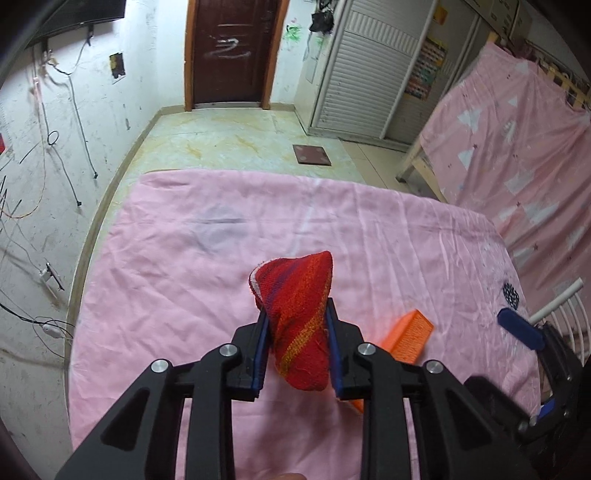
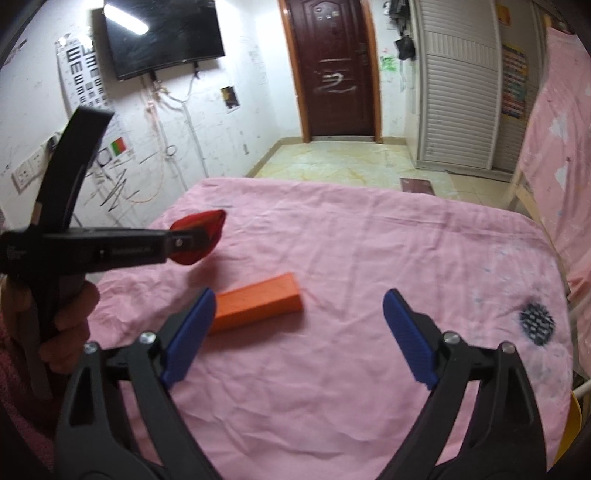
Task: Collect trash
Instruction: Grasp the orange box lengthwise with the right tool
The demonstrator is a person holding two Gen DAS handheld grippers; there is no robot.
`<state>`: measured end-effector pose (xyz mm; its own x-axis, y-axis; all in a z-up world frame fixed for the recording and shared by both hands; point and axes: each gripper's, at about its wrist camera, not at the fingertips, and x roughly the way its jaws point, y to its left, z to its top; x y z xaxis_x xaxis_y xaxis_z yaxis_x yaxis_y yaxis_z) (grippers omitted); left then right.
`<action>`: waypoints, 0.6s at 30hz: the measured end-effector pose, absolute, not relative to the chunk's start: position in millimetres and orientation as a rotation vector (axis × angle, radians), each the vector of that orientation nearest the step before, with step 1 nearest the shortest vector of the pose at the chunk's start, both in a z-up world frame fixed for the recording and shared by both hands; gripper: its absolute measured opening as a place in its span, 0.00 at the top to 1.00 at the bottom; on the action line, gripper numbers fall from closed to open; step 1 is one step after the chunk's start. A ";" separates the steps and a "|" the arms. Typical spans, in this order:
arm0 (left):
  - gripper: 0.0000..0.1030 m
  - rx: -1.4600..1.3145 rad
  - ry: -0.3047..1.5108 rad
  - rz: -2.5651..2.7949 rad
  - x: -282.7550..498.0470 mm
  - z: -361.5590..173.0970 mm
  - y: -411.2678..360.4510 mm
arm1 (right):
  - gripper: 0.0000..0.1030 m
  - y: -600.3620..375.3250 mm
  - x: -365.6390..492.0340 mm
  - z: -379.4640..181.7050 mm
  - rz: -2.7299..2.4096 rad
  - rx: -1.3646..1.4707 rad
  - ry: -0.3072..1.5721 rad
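Note:
My left gripper is shut on a red striped woven pouch and holds it above the pink cloth-covered table. The pouch also shows in the right wrist view, clamped in the left gripper at the left. An orange block lies on the pink cloth, just ahead of my right gripper's left finger. The block also shows in the left wrist view, right of the pouch. My right gripper is open and empty, low over the cloth; it shows at the right edge of the left wrist view.
A dark patterned stain marks the cloth at the right. A pink curtain hangs at the right, a white wardrobe and brown door stand behind. A TV and loose cables are on the left wall.

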<state>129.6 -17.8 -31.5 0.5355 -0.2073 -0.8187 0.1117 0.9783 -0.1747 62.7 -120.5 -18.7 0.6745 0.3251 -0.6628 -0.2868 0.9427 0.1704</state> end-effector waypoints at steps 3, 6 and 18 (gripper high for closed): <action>0.81 -0.117 0.980 -0.183 129.4 -30.0 -6.9 | 0.12 -103.7 66.9 -20.8 0.380 0.038 0.771; 0.81 -0.125 0.979 -0.185 129.7 -30.6 0.3 | 0.09 -85.5 72.8 -25.8 0.408 0.006 0.794; 0.81 -0.155 1.002 -0.187 136.0 -40.6 14.3 | 0.06 -60.0 88.4 -39.7 0.459 -0.156 0.846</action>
<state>136.0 14.3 -40.6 0.5246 -0.2263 -0.8207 0.0846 0.9731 -0.2143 88.4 -60.0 -39.7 0.5723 0.3287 -0.7513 -0.4503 0.8916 0.0471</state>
